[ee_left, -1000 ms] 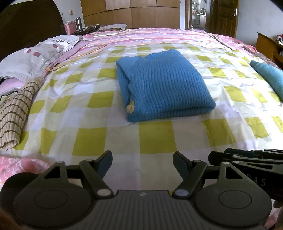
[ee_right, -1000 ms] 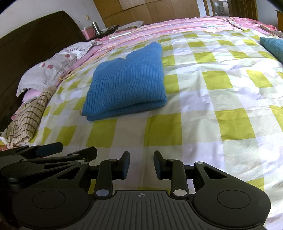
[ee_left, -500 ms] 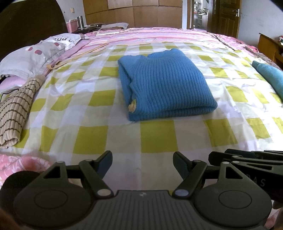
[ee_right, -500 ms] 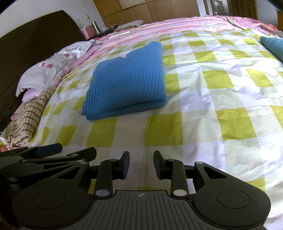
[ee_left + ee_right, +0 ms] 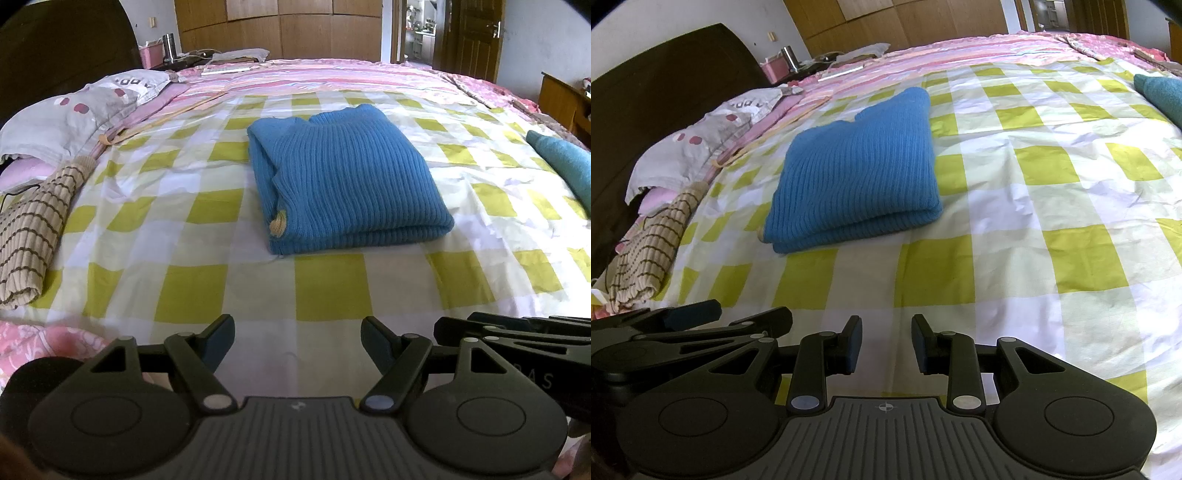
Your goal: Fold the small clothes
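Observation:
A blue knit sweater (image 5: pixel 343 177) lies folded into a neat rectangle on the yellow-checked bedsheet (image 5: pixel 325 280); it also shows in the right wrist view (image 5: pixel 857 173). My left gripper (image 5: pixel 297 341) is open and empty, held low near the bed's front edge, well short of the sweater. My right gripper (image 5: pixel 885 345) is open with a narrower gap, empty, also short of the sweater. Each gripper shows at the edge of the other's view.
A striped beige garment (image 5: pixel 33 229) lies at the left by a grey pillow (image 5: pixel 74 110). A folded teal garment (image 5: pixel 565 162) lies at the right edge. A dark headboard (image 5: pixel 646 110) stands at the left. A nightstand with a pink box (image 5: pixel 153 55) is far back.
Both grippers stay open and near the bed's front edge. The left wrist view has shifted slightly, so the sweater sits a little lower in it. The sweater has not moved.

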Demonstrator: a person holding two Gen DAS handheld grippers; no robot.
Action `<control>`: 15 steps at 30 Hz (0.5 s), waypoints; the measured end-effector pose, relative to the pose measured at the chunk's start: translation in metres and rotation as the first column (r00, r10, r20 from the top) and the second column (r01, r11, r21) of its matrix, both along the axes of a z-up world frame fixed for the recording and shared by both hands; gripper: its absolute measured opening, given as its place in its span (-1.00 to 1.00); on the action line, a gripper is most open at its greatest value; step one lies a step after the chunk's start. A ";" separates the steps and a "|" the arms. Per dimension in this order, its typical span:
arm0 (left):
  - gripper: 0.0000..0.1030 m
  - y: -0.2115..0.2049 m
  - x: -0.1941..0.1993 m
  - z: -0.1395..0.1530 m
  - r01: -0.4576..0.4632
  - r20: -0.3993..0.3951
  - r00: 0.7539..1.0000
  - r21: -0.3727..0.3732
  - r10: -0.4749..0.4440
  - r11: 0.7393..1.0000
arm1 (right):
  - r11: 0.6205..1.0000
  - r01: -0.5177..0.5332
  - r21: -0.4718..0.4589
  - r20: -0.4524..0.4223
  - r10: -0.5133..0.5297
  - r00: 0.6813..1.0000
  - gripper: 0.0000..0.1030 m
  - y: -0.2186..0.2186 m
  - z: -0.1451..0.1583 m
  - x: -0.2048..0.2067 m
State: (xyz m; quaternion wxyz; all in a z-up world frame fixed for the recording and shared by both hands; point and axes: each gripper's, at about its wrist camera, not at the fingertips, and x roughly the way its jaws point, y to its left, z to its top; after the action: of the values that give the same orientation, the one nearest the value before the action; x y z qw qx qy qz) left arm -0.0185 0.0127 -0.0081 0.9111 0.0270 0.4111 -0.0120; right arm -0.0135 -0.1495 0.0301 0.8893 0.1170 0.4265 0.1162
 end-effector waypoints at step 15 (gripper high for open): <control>0.54 0.002 0.002 -0.003 -0.006 -0.023 1.000 -0.013 0.006 1.000 | 1.000 0.000 -0.002 -0.003 0.000 1.000 -0.43 0.001 0.000 0.000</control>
State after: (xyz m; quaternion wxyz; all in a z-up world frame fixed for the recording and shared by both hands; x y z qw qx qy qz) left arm -0.0166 0.0143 -0.0111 0.9065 0.0196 0.4216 -0.0123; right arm -0.0131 -0.1486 0.0297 0.8889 0.1163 0.4277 0.1155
